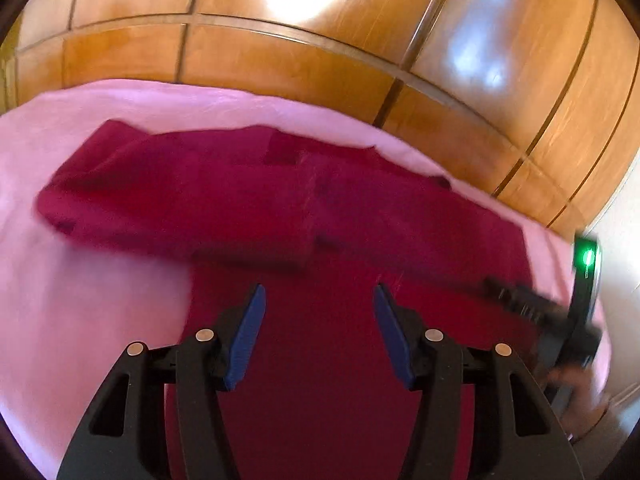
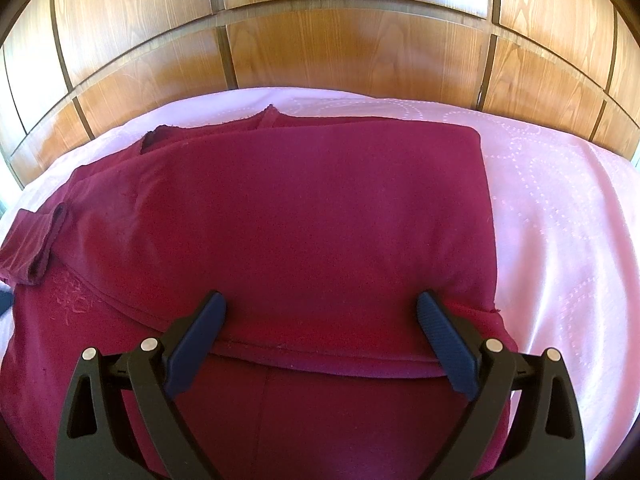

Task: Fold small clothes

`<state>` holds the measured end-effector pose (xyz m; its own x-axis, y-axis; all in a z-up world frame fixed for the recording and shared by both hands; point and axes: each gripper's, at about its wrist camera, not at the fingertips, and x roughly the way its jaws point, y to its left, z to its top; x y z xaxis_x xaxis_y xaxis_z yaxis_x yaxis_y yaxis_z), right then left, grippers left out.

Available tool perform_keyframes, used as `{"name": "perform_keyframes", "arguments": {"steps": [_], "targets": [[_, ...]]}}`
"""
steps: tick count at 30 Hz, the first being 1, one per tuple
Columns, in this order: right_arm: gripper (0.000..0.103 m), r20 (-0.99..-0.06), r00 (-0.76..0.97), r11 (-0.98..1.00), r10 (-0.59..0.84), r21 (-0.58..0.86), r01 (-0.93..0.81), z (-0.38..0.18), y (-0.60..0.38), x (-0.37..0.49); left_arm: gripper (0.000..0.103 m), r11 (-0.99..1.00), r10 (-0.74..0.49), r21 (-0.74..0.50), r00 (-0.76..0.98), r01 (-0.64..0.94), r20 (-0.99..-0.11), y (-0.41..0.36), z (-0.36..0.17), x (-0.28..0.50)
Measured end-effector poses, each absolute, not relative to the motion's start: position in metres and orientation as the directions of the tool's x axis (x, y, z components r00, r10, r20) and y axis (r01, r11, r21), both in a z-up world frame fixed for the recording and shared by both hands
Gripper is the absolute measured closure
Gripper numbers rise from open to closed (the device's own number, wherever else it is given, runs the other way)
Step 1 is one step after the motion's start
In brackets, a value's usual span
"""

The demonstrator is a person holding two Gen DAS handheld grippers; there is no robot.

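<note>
A dark red top [image 2: 304, 208] lies flat on a pink bed sheet [image 2: 560, 208]. Its right side is folded over the middle, and a sleeve [image 2: 32, 248] sticks out at the left. My right gripper [image 2: 322, 296] is wide open above the folded layer's near hem, pinching nothing. The left wrist view is blurred: the top [image 1: 280, 208] stretches across the sheet [image 1: 100, 300]. My left gripper [image 1: 319, 288] stands open over its near part with nothing between the pads. At that view's right edge are the right tool's black body with a green light [image 1: 586, 264] and a hand [image 1: 576, 384].
Glossy wooden panels [image 2: 320, 40] rise right behind the bed's far edge and also fill the top of the left wrist view [image 1: 320, 60]. Bare pink sheet lies to the right of the top and along its far side.
</note>
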<state>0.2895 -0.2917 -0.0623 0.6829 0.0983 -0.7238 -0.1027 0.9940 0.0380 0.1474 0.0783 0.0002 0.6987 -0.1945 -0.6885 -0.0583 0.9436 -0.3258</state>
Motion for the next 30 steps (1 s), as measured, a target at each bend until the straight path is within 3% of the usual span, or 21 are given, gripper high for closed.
{"name": "perform_keyframes", "arguments": {"steps": [2,3,6,9,12,14,16,20,22,23,30], "targets": [[0.010,-0.727,0.679,0.994,0.099,0.039,-0.104,-0.055,-0.289,0.289,0.048,0.941,-0.198,-0.332,0.690,-0.065,-0.697,0.080,-0.010,0.127],[0.018,-0.722,0.680,0.991,0.126,0.058,-0.122,-0.049,-0.286,0.288,0.048,0.944,-0.189,-0.321,0.684,-0.070,-0.704,0.079,-0.015,0.119],[0.030,-0.697,0.624,0.935,0.354,0.244,-0.259,-0.028,-0.260,0.282,0.048,0.960,-0.156,-0.274,0.701,-0.058,-0.696,0.075,-0.024,0.105],[0.030,-0.663,0.453,0.799,0.597,0.435,-0.416,-0.020,-0.214,0.280,0.048,0.962,-0.151,-0.269,0.710,-0.055,-0.688,0.074,-0.024,0.102],[0.030,-0.665,0.267,0.691,0.697,0.526,-0.496,-0.029,-0.155,0.284,0.048,0.952,-0.175,-0.301,0.719,-0.050,-0.672,0.078,-0.028,0.099],[0.031,-0.685,0.195,0.675,0.702,0.553,-0.488,-0.041,-0.127,0.293,0.048,0.944,-0.194,-0.327,0.721,-0.049,-0.665,0.081,-0.030,0.099],[0.042,-0.710,0.142,0.678,0.690,0.565,-0.470,-0.057,-0.100,0.305,0.047,0.940,-0.200,-0.337,0.724,-0.047,-0.660,0.083,-0.031,0.097],[0.055,-0.732,0.164,0.721,0.662,0.560,-0.408,-0.074,-0.079,0.322,0.041,0.938,-0.218,-0.346,0.726,-0.031,-0.653,0.082,-0.033,0.095],[0.088,-0.731,0.206,0.740,0.651,0.548,-0.391,-0.070,-0.076,0.323,0.039,0.935,-0.228,-0.354,0.726,-0.023,-0.649,0.082,-0.033,0.095],[0.093,-0.733,0.237,0.752,0.637,0.525,-0.398,-0.065,-0.075,0.321,0.039,0.934,-0.230,-0.356,0.727,-0.022,-0.647,0.082,-0.034,0.094],[0.096,-0.583,0.518,0.770,0.626,0.356,-0.529,0.032,-0.097,0.281,0.039,0.935,-0.228,-0.355,0.728,-0.023,-0.647,0.079,-0.034,0.092]]}}
